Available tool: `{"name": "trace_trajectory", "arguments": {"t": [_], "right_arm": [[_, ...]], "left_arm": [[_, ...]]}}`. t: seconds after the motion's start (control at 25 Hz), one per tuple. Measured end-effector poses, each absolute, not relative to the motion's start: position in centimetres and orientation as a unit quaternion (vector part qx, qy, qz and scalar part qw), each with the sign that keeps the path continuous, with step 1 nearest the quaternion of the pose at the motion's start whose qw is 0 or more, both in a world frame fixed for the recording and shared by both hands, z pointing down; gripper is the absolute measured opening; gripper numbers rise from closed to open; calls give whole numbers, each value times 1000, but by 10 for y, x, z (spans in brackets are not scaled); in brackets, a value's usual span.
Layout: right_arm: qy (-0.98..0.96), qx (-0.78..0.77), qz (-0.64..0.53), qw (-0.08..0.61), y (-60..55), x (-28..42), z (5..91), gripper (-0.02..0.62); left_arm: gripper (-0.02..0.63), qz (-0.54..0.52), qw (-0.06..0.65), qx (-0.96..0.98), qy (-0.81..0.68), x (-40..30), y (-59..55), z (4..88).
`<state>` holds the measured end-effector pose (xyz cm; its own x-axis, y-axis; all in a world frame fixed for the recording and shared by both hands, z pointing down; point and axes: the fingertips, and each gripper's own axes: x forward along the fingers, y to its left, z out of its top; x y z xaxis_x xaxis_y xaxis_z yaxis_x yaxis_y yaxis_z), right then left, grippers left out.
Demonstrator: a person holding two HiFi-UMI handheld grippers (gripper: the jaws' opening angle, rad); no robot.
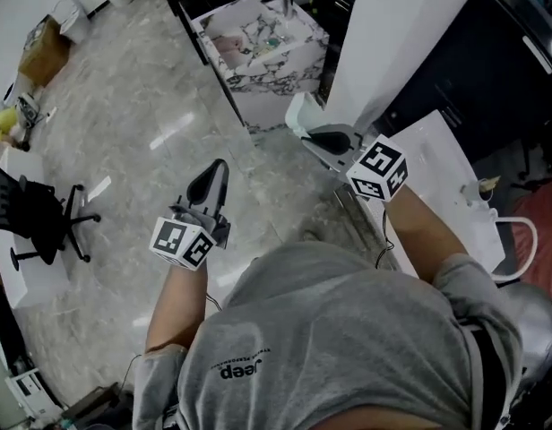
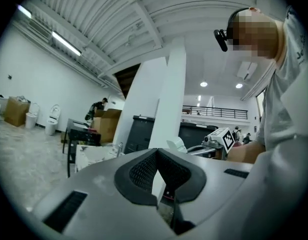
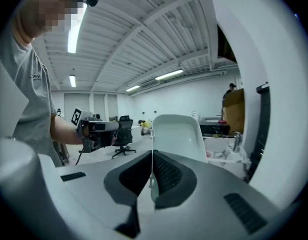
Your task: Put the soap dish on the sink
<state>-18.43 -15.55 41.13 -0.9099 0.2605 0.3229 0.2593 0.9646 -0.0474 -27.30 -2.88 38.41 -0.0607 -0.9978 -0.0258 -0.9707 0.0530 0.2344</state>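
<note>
The white soap dish (image 1: 300, 115) stands on edge in my right gripper (image 1: 323, 138), which is shut on its rim. In the right gripper view the soap dish (image 3: 177, 136) rises just past the closed pads. The marble-patterned sink (image 1: 258, 79) with its faucet (image 1: 286, 3) lies ahead on the floor, beyond the dish, and the sink (image 3: 225, 156) shows to the right of the dish. My left gripper (image 1: 215, 170) is held out over the floor to the left, shut with nothing in it. In the left gripper view its pads (image 2: 144, 171) meet at the tip.
A white pillar (image 1: 392, 34) stands right of the sink with dark cabinets behind it. A white table (image 1: 446, 164) is at my right. A black office chair (image 1: 43, 218) stands at the left and a cardboard box (image 1: 43, 47) at the far left.
</note>
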Motion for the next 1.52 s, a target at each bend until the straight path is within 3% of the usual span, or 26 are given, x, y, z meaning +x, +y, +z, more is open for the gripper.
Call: {"name": "trace_trajectory", "arguments": {"t": [0.72, 1.08, 1.52], "right_arm": [[-934, 170, 38, 312, -426, 71, 544, 63], [-888, 220, 44, 401, -491, 133, 624, 64], [-827, 226, 38, 514, -528, 183, 705, 64]], "left_arm": [[14, -65, 128, 872, -469, -46, -350, 444], [14, -55, 162, 896, -411, 23, -412, 485], [14, -42, 188, 906, -376, 59, -451, 528]]}}
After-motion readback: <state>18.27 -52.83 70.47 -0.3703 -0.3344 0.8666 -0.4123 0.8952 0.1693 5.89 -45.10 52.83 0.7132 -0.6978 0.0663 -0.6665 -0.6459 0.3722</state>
